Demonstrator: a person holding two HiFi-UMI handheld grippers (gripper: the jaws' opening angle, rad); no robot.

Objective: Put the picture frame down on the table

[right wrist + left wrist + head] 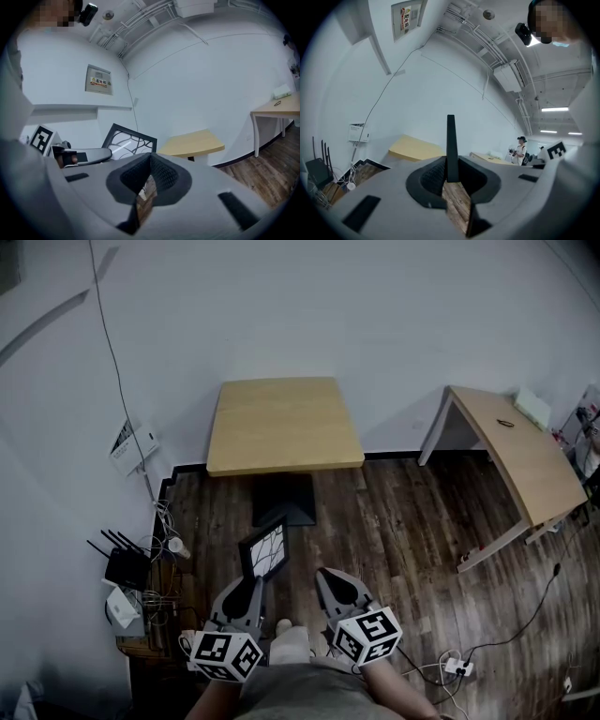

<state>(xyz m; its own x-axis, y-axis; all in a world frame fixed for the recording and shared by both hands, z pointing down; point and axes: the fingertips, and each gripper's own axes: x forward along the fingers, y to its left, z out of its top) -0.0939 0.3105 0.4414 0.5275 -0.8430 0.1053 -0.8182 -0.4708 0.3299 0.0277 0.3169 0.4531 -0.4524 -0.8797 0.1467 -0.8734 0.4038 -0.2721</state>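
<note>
A black picture frame [264, 549] with a branching line pattern is held upright over the wooden floor, clamped by its lower edge in my left gripper [255, 583]. In the left gripper view the picture frame [450, 140] stands edge-on between the jaws of the left gripper [450, 174]. My right gripper [328, 576] hangs beside it, shut with nothing in it; in its own view the right gripper [151, 161] has its jaws meeting and the picture frame [129, 140] shows to the left. The square light-wood table [284, 424] stands ahead against the wall.
A second, longer table [520, 451] stands at the right. A router [127, 568] and tangled cables sit on a low stand at the left. A power strip [457, 667] with cords lies on the floor at the right. A person [519, 150] stands far off.
</note>
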